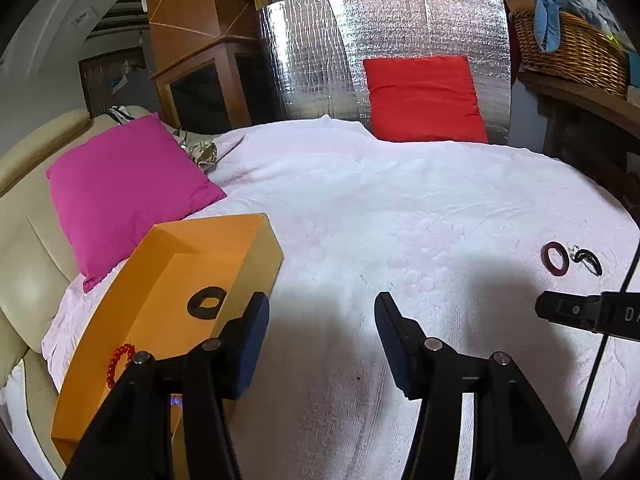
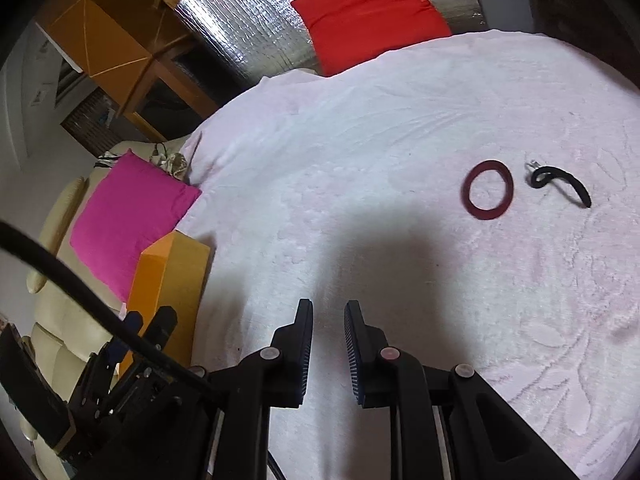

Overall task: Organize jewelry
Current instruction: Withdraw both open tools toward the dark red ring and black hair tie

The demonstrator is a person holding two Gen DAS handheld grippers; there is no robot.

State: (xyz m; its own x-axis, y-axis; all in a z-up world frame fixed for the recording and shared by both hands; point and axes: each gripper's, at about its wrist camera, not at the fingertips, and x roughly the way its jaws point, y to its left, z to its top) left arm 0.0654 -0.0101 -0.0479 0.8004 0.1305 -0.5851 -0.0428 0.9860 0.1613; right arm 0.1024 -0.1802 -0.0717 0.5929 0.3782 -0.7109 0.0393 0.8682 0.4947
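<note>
An orange box (image 1: 160,276) stands at the left edge of the white blanket (image 1: 380,208); inside lie a black ring-shaped band (image 1: 206,302) and a red bead bracelet (image 1: 118,362). My left gripper (image 1: 322,312) is open and empty, just right of the box. A dark red ring band (image 2: 487,189) and a black curved piece (image 2: 560,184) lie on the blanket to the far right; both show in the left wrist view too, band (image 1: 555,259) and black piece (image 1: 589,261). My right gripper (image 2: 329,316) is open a little and empty, well short of them.
A pink cushion (image 1: 124,188) lies behind the box on a cream sofa (image 1: 28,248). A red cushion (image 1: 424,98) leans on a silver foil panel (image 1: 312,52) at the back. A wicker basket (image 1: 572,48) sits on a shelf at the right.
</note>
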